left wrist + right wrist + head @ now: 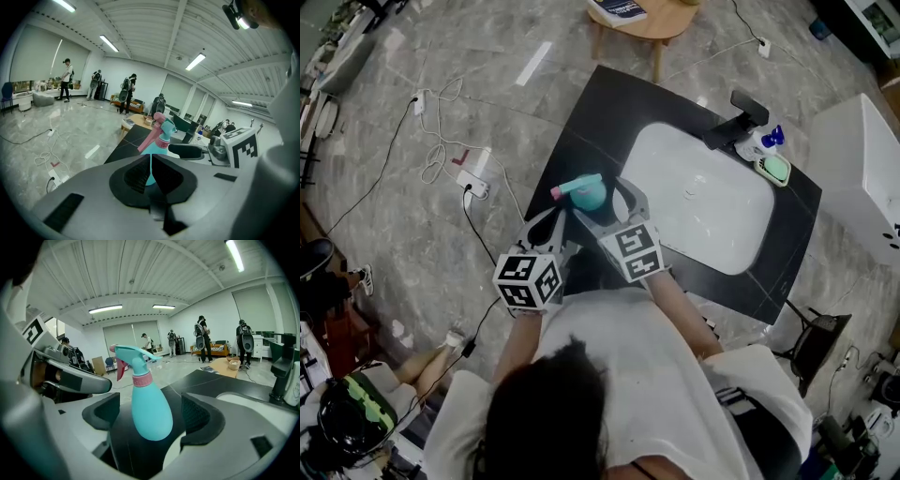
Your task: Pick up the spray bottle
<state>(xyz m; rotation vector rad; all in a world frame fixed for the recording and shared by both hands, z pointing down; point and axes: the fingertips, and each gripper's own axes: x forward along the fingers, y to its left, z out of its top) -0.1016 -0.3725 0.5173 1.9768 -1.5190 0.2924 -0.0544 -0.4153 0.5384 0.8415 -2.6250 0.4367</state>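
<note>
Dark hair and a white shirt fill the bottom of the head view, where the person [548,403] leans over the black bench [591,122] with a gripper held out in each hand. Both marker cubes sit just ahead of the person's chest, close together.

Just beyond them the spray bottle [586,194] stands upright near the left corner of the bench, beside the left end of the white sink [703,202]. It has a teal body, a pink collar and a pink trigger.

Around the bottle is the right gripper [605,202]. Its jaws are spread wide, one on either side of the teal body, and a clear gap shows on each side, so they are not touching it.

From the left comes the left gripper [561,217], pointing at the same bottle. Its jaws are pressed together, leaving only a thin slit through which a sliver of teal shows; the bottle stands past their tips, not between them.

Along the far edge of the bench, behind the sink, stands a black tap [739,117]. Next to it, near the right corner, are a small bottle with a blue cap [772,137] and a green soap dish [774,169].

Off the bench, white cables [441,141] and a power strip [473,185] lie on the grey floor to the left, and a round wooden table [642,17] stands beyond the far corner.
</note>
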